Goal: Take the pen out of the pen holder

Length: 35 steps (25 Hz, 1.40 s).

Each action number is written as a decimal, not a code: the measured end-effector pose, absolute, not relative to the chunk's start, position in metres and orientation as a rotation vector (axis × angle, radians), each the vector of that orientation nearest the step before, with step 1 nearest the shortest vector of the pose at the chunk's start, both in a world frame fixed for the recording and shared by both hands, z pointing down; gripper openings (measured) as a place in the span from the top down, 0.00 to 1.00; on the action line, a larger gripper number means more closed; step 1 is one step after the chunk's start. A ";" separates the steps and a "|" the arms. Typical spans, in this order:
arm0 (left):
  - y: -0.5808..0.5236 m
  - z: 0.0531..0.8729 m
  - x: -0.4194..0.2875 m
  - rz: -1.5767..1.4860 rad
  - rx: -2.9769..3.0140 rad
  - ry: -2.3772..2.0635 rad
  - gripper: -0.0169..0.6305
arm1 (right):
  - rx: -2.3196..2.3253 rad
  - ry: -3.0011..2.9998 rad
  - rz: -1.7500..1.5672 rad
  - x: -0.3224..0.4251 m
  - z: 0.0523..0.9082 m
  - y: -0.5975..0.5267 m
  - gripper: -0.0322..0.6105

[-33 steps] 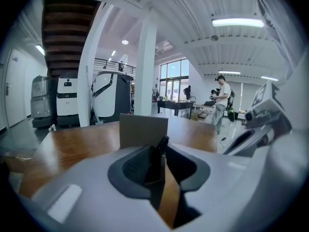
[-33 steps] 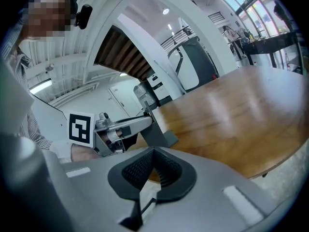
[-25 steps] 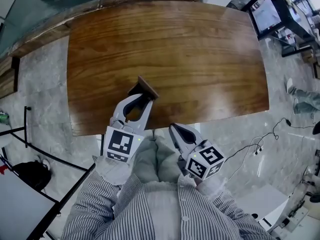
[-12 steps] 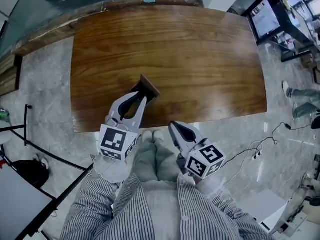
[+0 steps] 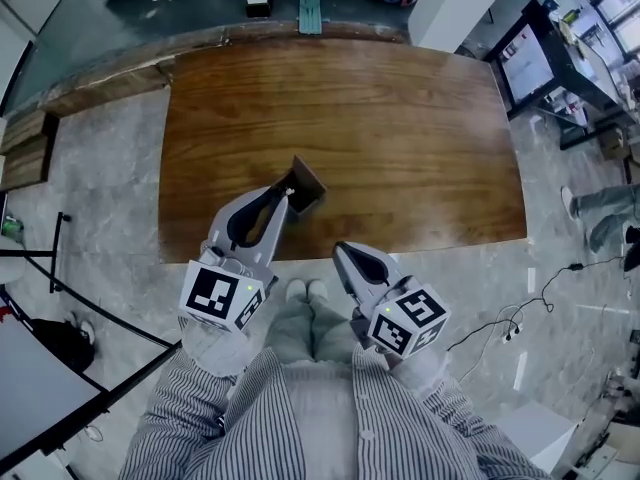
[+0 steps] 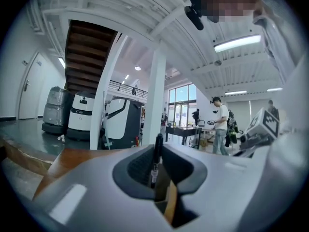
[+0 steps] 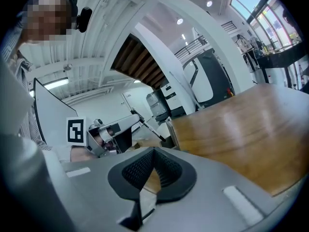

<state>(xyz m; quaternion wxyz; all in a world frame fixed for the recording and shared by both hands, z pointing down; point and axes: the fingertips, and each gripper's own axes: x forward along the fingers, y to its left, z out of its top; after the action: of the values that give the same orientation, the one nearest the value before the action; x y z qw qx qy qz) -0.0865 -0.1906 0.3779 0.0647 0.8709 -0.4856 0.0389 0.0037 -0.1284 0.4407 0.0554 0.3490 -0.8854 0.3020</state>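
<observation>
The left tongs (image 5: 281, 198) are clamped across the barrel of the pen (image 6: 156, 154), a light, stiff, smooth item held upright at the pen holder (image 5: 306, 184) near the desk's (image 5: 420, 118) front edge, while the right tongs (image 5: 346, 255) are closed and empty.

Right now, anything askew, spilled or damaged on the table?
Nothing spilled or broken. Only oddity: the pen holder sits turned at an angle to the table edge, close to its near side. The pen is clamped in the left gripper; the right gripper is shut, empty.
</observation>
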 end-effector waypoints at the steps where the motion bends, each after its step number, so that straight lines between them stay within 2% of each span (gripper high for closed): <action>1: -0.188 0.372 -0.087 0.093 2.624 -1.460 0.90 | 1.052 -2.699 0.910 0.003 0.436 -0.128 0.95; 12: -0.130 0.366 -0.087 0.027 2.563 -1.418 0.90 | 1.019 -2.778 0.762 -0.003 0.392 -0.121 0.95; 35: -0.104 0.390 -0.072 0.059 2.501 -1.268 0.90 | 0.948 -2.690 0.605 -0.030 0.398 -0.114 0.95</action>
<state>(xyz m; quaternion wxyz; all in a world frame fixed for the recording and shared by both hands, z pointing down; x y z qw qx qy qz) -0.0721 -0.1044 0.3901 0.1675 0.8791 -0.4457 0.0207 -0.0302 -0.1141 0.3977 0.1128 0.3232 -0.9167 0.2062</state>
